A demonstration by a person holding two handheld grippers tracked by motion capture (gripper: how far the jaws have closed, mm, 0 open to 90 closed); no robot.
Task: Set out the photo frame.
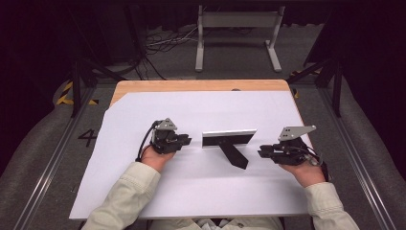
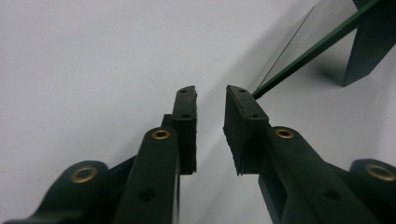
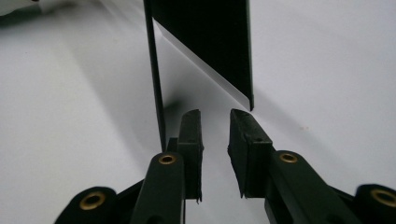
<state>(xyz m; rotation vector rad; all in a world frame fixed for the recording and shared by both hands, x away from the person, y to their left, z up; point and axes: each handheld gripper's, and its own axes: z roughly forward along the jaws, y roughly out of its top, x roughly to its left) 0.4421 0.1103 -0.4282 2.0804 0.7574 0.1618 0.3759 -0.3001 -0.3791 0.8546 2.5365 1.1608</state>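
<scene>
White sheeting [image 1: 143, 191] covers most of the wooden table [image 1: 191, 85], leaving a bare strip of wood along the far edge. Near the middle of the sheet, a little closer to your edge than the far one, stands a photo frame [image 1: 229, 139] with its back toward you and its black prop leg [image 1: 234, 154] angling out toward you and to the right. Its long axis runs left to right, roughly parallel to the table's near edge, with the right end a touch farther away. The frame leans slightly back on the leg, so its front points toward the far edge.

You look to be at the approach step, one gripper at each end of the frame and neither holding it. Your left gripper [image 1: 186, 141] sits just beside the frame's left end; in the left gripper view [image 2: 210, 100] its jaws stand a narrow gap apart with nothing between them, the frame's thin edge [image 2: 308, 51] just off the right jaw tip. Your right gripper [image 1: 262, 152] lies near the right end, a small gap away; in the right gripper view [image 3: 215, 116] the jaws are likewise slightly parted and empty, the frame's edge [image 3: 156, 84] beside the left jaw.

Next, I'd judge, you need to line each gap up with the frame's thin edge, slide on, and close evenly so it doesn't tip.
</scene>
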